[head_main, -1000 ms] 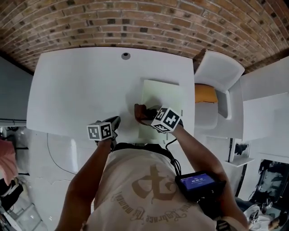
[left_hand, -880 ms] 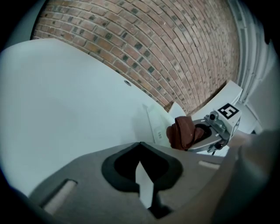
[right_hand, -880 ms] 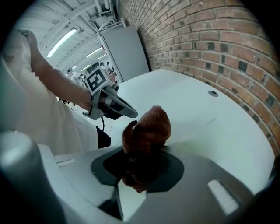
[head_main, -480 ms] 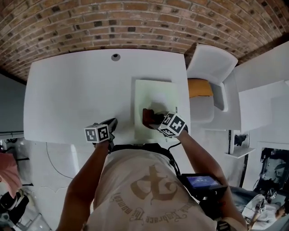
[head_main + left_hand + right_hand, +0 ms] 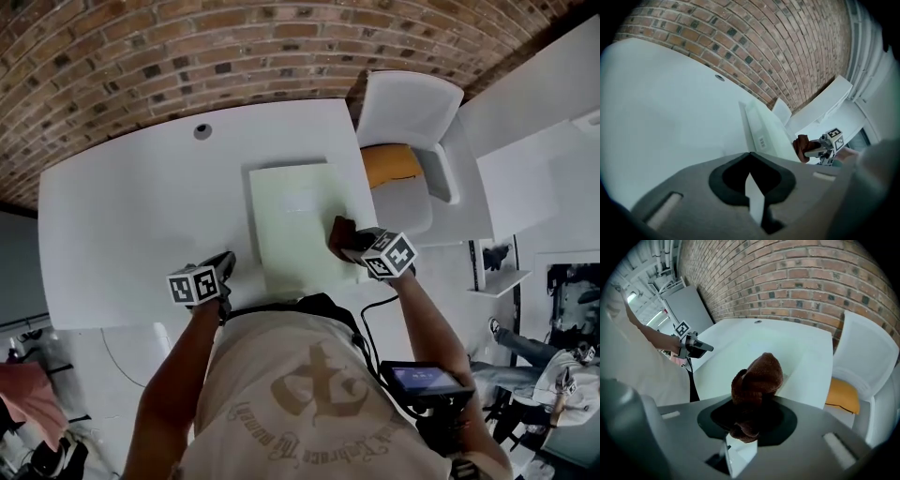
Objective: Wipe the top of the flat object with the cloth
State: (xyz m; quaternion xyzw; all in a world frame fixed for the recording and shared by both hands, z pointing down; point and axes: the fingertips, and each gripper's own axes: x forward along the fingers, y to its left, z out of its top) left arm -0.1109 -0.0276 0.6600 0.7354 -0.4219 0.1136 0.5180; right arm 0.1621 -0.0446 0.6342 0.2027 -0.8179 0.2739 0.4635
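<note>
From the head view, the pale green board [image 5: 295,225] lies flat on the white table [image 5: 141,206], toward its right side, with a white chair [image 5: 412,112] and an orange cushion [image 5: 392,164] just beyond the table's edge. The brown cloth [image 5: 339,234] sits at the board's right edge, near the corner closest to the person, pinched in the right claw [image 5: 349,240]. The left claw [image 5: 228,261] rests near the table's front edge, apart from the board on its left. In the left gripper view, that claw's [image 5: 752,180] jaws are pressed together with nothing between them, and beyond them the board [image 5: 764,129] shows as a thin slab with a small label on its near edge. In the right gripper view, the right claw [image 5: 747,423] is clamped on the cloth [image 5: 757,380], which bulges out ahead of the jaws in a soft wad, hanging over the pale board [image 5: 778,345]. The cloth looks plush, light and limp, so it should fold and drag easily. A hold on a bunched middle, as here, leaves a fat pad in front to press down with. The board looks stiff, thin and probably light, with a smooth top, so it may slide on the slick table under a sideways stroke. The free left claw could steady it by pressing on its near left edge.
</note>
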